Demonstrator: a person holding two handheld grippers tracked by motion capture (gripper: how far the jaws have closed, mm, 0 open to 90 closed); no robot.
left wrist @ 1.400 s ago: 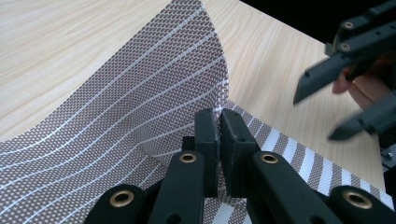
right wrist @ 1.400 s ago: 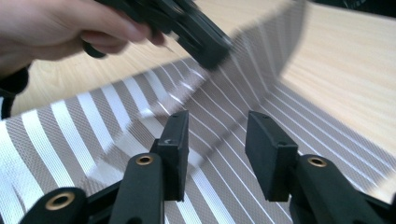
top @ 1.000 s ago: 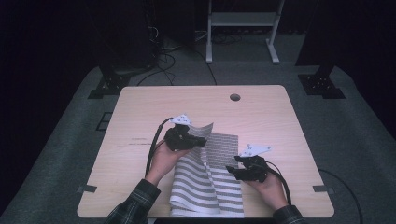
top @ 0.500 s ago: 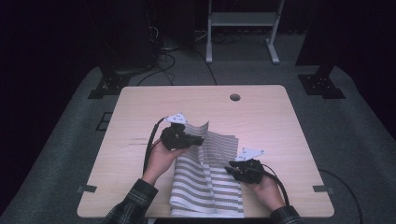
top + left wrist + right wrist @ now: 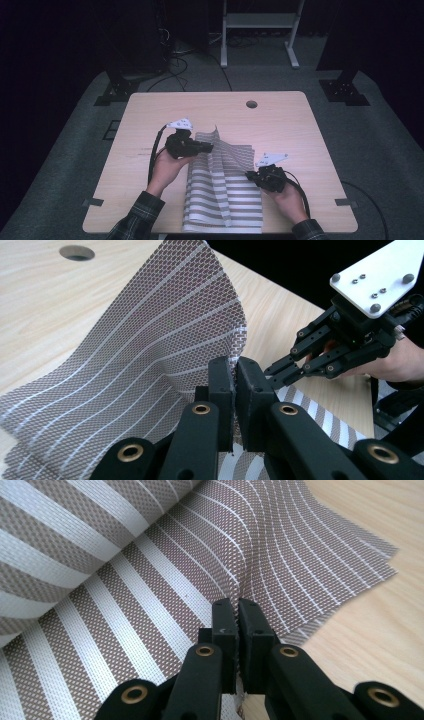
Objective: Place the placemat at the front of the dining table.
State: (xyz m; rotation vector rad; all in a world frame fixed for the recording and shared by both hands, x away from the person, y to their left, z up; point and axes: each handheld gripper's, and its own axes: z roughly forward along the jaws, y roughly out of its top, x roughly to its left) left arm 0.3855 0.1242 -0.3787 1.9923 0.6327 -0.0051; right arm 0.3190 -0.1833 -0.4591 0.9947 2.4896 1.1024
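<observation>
both claws clamp striped mat: l claw lifts far edge, r claw just closed on r edge

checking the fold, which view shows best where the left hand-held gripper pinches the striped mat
The left gripper view: the left hand-held gripper has its jaws shut on the lifted edge of the striped mat, seen close. The high view shows that gripper small and dark at the mat's raised fold. The right gripper view shows the mat, not this pinch.

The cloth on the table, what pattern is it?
Brown-grey mesh cloth with white stripes, clearest in the right gripper view.
</observation>
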